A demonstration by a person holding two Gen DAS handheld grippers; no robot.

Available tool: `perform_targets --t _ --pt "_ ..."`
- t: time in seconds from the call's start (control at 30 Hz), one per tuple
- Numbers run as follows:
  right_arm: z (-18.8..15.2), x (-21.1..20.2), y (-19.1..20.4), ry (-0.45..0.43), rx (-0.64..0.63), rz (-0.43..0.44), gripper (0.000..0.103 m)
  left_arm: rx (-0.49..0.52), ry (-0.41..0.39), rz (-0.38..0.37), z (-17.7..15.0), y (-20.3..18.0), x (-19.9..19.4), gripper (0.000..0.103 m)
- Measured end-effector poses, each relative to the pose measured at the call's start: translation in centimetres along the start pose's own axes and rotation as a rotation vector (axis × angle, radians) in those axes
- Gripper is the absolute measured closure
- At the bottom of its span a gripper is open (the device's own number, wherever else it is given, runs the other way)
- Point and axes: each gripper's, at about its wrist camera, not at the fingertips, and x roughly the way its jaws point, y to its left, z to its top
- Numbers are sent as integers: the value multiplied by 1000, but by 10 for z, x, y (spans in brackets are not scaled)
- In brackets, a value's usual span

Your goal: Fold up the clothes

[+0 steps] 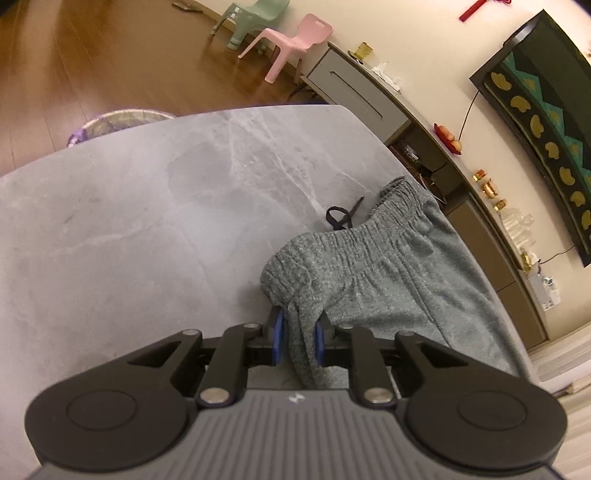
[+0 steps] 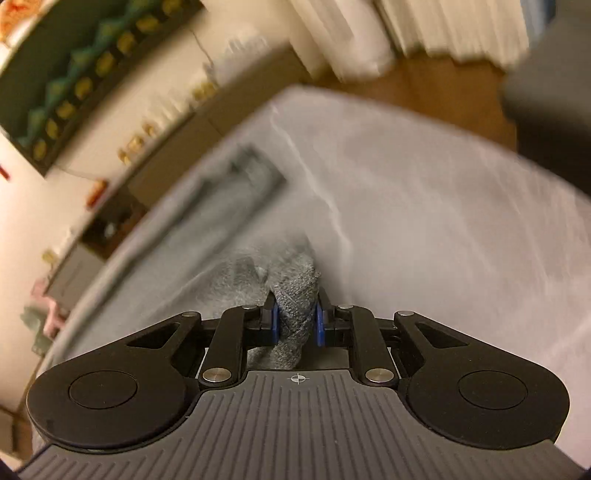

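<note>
Grey sweatpants (image 1: 388, 273) with an elastic waistband and a dark drawstring (image 1: 341, 216) lie on the grey marble table (image 1: 147, 221), toward its right edge. My left gripper (image 1: 300, 332) is shut on a bunched corner of the waistband, with fabric hanging between its blue pads. In the blurred right wrist view, my right gripper (image 2: 297, 323) is shut on a rolled wad of the same grey sweatpants (image 2: 295, 295), the rest of the cloth trailing off to the left over the table (image 2: 443, 240).
A pink chair (image 1: 291, 44) and a green chair (image 1: 251, 18) stand on the wooden floor beyond the table. A long low cabinet (image 1: 369, 99) with small ornaments runs along the wall on the right. A woven basket (image 1: 122, 120) sits past the table's far left edge.
</note>
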Motion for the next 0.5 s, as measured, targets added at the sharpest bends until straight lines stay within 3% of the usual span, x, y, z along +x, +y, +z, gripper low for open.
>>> perform_targets --t 0.1,0.17,0.23,0.33,0.4,0.43,0.5 --pt "-6 -19 -4 -11 24 185 87 -1 -13 1 1 -4 -3 86" --pt "-10 -28 -11 -12 22 176 86 -14 -4 -1 2 -4 -3 85" --pt "-12 -23 -17 9 -23 -20 82 -33 11 -2 2 -5 -1 80" --pt "-11 -15 -9 6 -120 -168 77 -38 2 -27 0 -10 -9 76" --pt "-11 -17 2 -51 -189 -264 51 -15 -27 -59 0 -15 -18 61" --pt "-11 -20 6 -93 -212 -302 45 -5 -43 -74 1 -17 -22 49" --pt "-12 -26 16 -187 -256 -380 36 -4 -58 -80 3 -16 -24 46"
